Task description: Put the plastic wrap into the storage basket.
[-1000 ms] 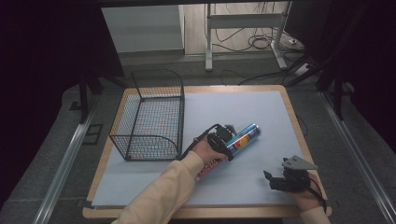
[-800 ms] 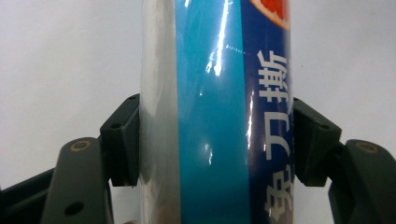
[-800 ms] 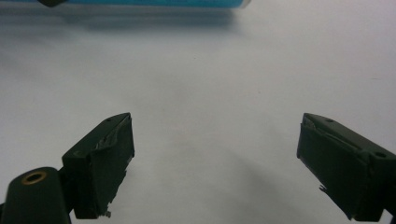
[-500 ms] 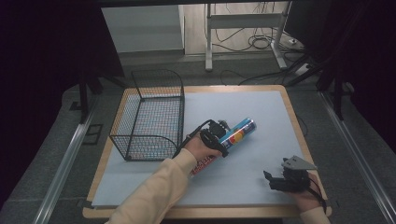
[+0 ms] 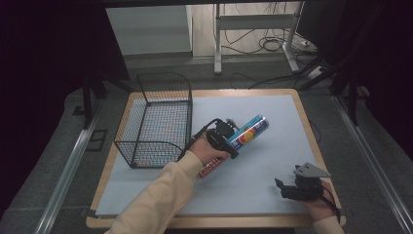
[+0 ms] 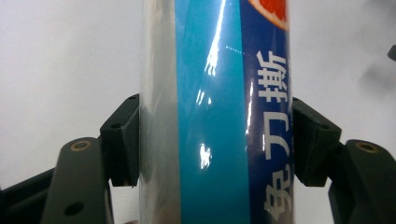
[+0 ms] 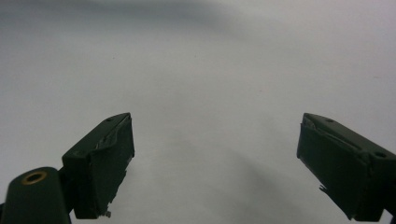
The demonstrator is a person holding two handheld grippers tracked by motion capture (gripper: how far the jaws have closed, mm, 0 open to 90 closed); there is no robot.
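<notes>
So the left gripper (image 6: pixel 215 140) has its two black jaws clamped flat against either side of a long blue tube (image 6: pixel 219 112), pads pressing right on the glossy wrap. It's a proper grip, nothing loose about it. From the high view the tube (image 5: pixel 247 133) sits tilted in that gripper (image 5: pixel 225 139), its far end pointing up and away toward the back right, while the red-printed near end pokes out under the hand. It looks lifted clear of the mat rather than lying on it, though I can't be fully sure of the gap from above.

Material-wise: the tube is a rigid cylinder in shiny printed film, teal and dark blue with white characters and an orange fruit graphic, with strong glare streaks along its length, so probably slick under the pads.

The right gripper (image 7: pixel 215 163) has its jaws spread wide with nothing between them, just matte pale surface beyond. Up top it (image 5: pixel 297 187) rests near the front right corner, well apart from the tube.

Progress-wise, I'd say the pickup is done and the drop-off isn't. The black wire basket (image 5: pixel 156 122) just to the left of the hand looks like the likely destination, open mesh with a curved front lip, and I see nothing in it. The pale blue mat (image 5: pixel 272 112) lies on a wooden table (image 5: pixel 311 136).
</notes>
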